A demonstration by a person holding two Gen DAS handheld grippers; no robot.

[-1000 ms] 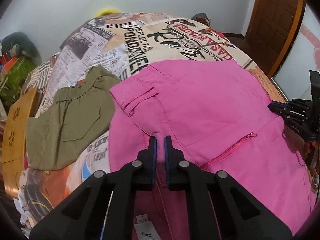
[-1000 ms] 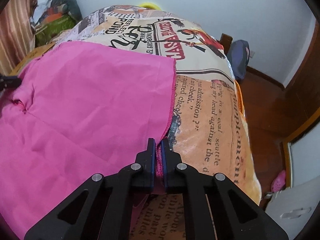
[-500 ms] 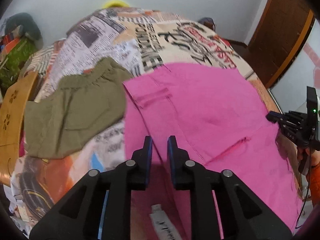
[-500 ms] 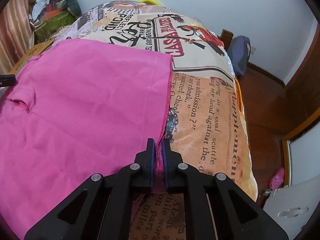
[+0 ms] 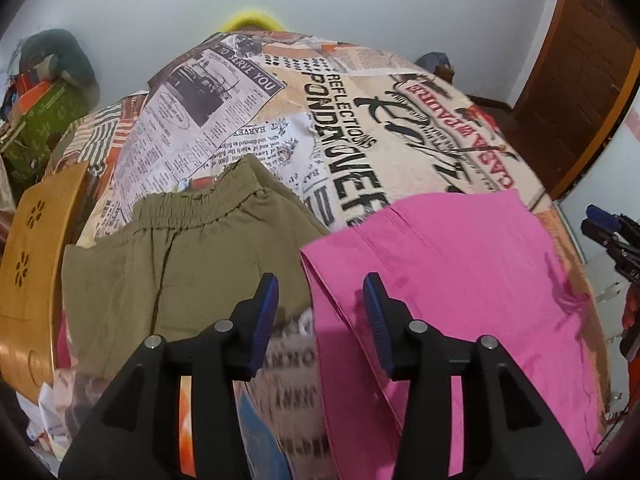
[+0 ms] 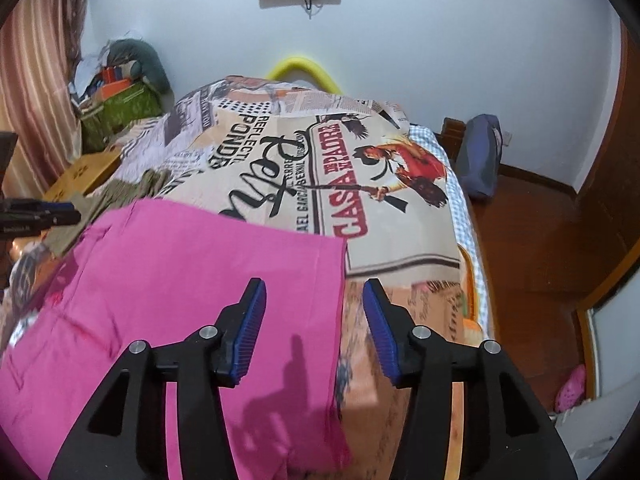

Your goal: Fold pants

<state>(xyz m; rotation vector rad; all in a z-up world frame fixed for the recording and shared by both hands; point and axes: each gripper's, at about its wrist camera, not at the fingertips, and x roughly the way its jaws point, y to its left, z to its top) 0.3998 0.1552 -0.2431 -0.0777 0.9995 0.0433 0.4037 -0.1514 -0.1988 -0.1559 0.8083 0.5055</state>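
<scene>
A bed (image 6: 400, 240) covered in a newspaper-print spread fills both views. On it the pink pants (image 5: 460, 280) lie flat and doubled over, their straight hem edge running down the right wrist view (image 6: 340, 300) and the waist end showing in the left one. Beside them, just to the left, rest olive shorts (image 5: 180, 248) with an elastic waist. The left gripper (image 5: 320, 312) has just been opening: its jaws stand about half apart over the gap between the two garments, gripping nothing. The right gripper (image 6: 314, 320) has likewise just let go, jaws half apart above the pants' hem edge, empty. One fold looks done and laid down; I judge at least one more fold remains to make the pants compact
</scene>
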